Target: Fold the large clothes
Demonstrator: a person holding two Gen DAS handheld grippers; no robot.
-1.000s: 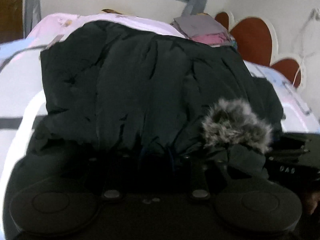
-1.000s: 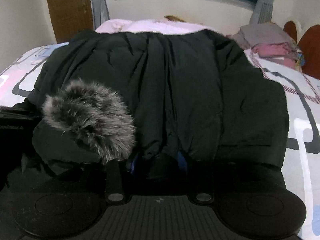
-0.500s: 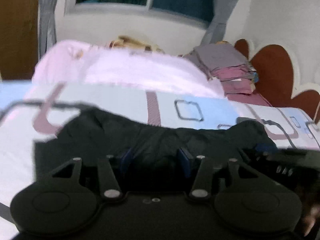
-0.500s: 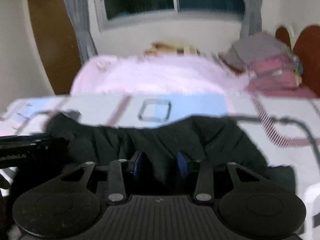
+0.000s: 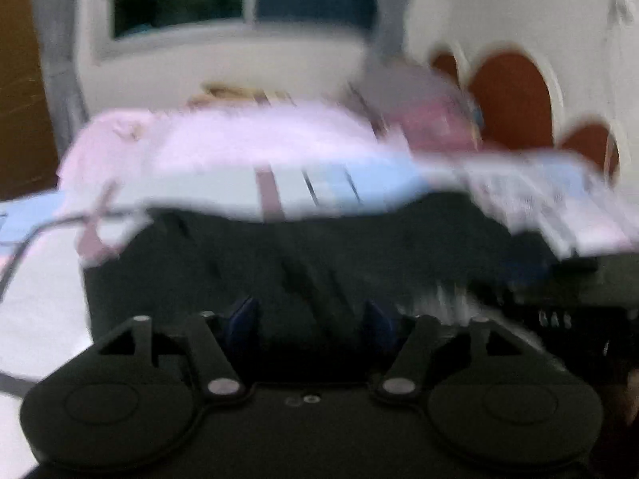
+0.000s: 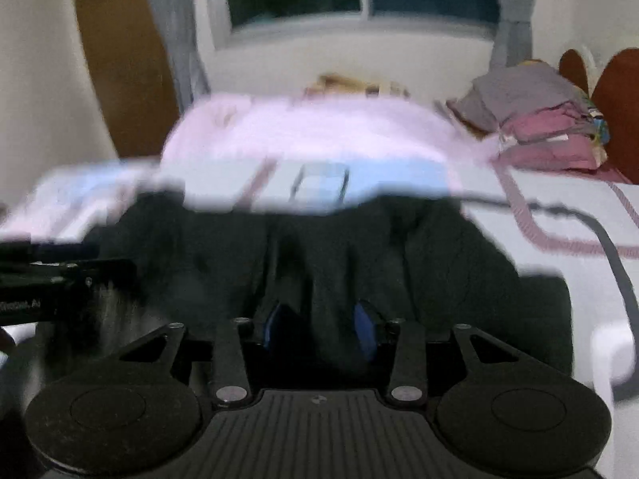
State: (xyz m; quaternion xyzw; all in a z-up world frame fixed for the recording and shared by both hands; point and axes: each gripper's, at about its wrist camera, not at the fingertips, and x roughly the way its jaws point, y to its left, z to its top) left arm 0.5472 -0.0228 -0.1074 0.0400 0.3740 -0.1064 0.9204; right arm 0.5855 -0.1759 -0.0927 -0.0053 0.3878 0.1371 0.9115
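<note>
In your left wrist view, the black coat lay directly ahead of your left gripper, spread crosswise on the patterned bedspread with its long axis running from the left edge of the bed toward the right. The jaws had just been opening and stood fairly wide; dark cloth showed in the gap, yet the blue pads did not seem to press on it, so I judged that corner let go. A streak of grey fur trim sat just right of that gripper, beside the other tool's black body at the right edge of the view. In your right wrist view, the coat again lay straight ahead, bunched and puffy, with deep creases running away from you, its far hem stopping short of the pink blanket at the far edge of the bed. Your right gripper was set narrow, and a fold of the coat ran down between its blue pads, pinched there. A folded pile of clothes stood well apart at the far right corner. Both tools were right at the near hem, so the coming fold probably turned on the right one, which alone had a grip.
</note>
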